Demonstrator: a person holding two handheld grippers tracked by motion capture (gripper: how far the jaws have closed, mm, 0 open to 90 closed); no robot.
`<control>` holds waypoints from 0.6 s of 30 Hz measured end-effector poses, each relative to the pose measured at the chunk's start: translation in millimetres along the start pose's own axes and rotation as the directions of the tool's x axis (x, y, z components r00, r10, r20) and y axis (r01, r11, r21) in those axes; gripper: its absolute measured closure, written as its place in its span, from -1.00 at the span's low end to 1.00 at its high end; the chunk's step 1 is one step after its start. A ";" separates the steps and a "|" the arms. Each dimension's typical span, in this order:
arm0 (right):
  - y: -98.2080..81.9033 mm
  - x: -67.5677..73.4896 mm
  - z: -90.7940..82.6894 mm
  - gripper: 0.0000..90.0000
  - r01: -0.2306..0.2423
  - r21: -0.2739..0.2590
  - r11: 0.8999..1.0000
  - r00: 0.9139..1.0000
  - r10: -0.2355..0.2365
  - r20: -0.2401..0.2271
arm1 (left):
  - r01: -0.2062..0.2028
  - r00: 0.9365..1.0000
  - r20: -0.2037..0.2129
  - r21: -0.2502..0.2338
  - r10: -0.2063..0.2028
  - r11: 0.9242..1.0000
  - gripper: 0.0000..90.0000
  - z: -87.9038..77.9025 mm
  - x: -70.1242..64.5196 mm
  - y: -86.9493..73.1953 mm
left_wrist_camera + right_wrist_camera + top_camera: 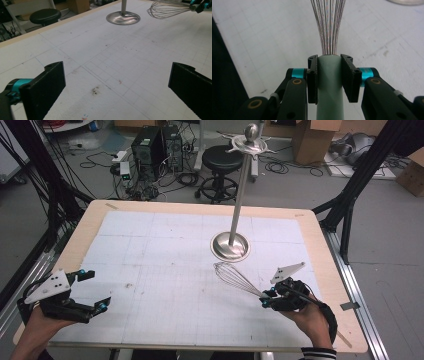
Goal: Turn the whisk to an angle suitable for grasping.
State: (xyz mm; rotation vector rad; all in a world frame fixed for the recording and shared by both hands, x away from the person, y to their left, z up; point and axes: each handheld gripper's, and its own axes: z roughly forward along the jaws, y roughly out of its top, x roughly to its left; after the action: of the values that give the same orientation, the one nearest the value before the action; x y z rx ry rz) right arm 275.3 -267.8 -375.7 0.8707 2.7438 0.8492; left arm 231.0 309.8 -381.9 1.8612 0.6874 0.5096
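Whisk (239, 280) first: it sits in my right tool (268, 298), the pale handle (329, 82) clamped squarely between the two black jaws, which are closed tight against its sides just below where the wires (329, 25) fan out. I grip it that near the wire end, I judge, so the balloon of wires stays steady and points where I aim it; the handle's other end runs back under the tool toward my right hand (312, 320). In the high view the wire head reaches out up and to the left over the white gridded mat (165, 270), close in front of the round steel base (230, 246) of the tall stand (239, 195), though apart from it. Whether the wires brush the mat or hang just above it I cannot tell. The stand rises from the middle of the bench (330, 270) to a small hooked top with a ball, which looks made for hanging utensils, so carrying the whisk toward it seems the likely purpose. My left tool (92, 292) is held low over the mat near the left edge, well apart from everything, its jaws spread wide with nothing between them, only bare, slightly stained mat beyond; I take it as waiting in reserve, out of the right arm's way.
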 end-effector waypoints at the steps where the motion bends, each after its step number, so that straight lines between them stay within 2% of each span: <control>1: 3.0 1.9 -0.4 0.54 0.009 0.000 1.000 1.000 -0.009 -0.007 | 0.000 1.000 0.001 0.001 0.000 1.000 -0.96 0.1 0.1 0.0; 3: 8.6 5.6 -1.2 0.54 0.047 -0.011 0.999 0.999 -0.048 -0.020 | 0.000 1.000 0.002 0.000 0.000 1.000 -0.96 0.2 0.2 -0.2; 9: 25.1 10.4 -3.7 0.54 0.106 -0.056 0.993 0.992 -0.109 -0.065 | 0.000 1.000 0.004 0.001 0.000 1.000 -0.96 0.8 -0.5 -0.4; 11: 33.7 13.2 -4.9 0.54 0.139 -0.075 0.987 0.985 -0.145 -0.088 | 0.000 1.000 0.003 0.002 0.000 1.000 -0.96 1.1 -0.4 -0.4; 12: 33.7 13.2 -4.9 0.54 0.139 -0.075 0.987 0.985 -0.145 -0.088 | 0.001 1.000 0.003 0.002 -0.001 1.000 -0.96 1.2 -0.5 -0.5; 17: 49.8 16.0 -2.9 0.54 0.197 -0.125 0.972 0.969 -0.213 -0.129 | -0.003 1.000 0.007 0.002 0.003 1.000 -0.96 1.4 -0.6 -0.6; 18: 49.8 16.0 -2.9 0.54 0.197 -0.125 0.972 0.969 -0.213 -0.129 | -0.004 1.000 0.007 0.003 0.004 1.000 -0.96 1.3 -0.6 -0.6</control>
State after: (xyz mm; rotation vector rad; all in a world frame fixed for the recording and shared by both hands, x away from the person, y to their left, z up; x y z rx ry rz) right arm 285.5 -226.5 -345.1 0.5130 2.8091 1.0471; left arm 231.2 308.6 -383.0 1.8669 0.6800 0.5046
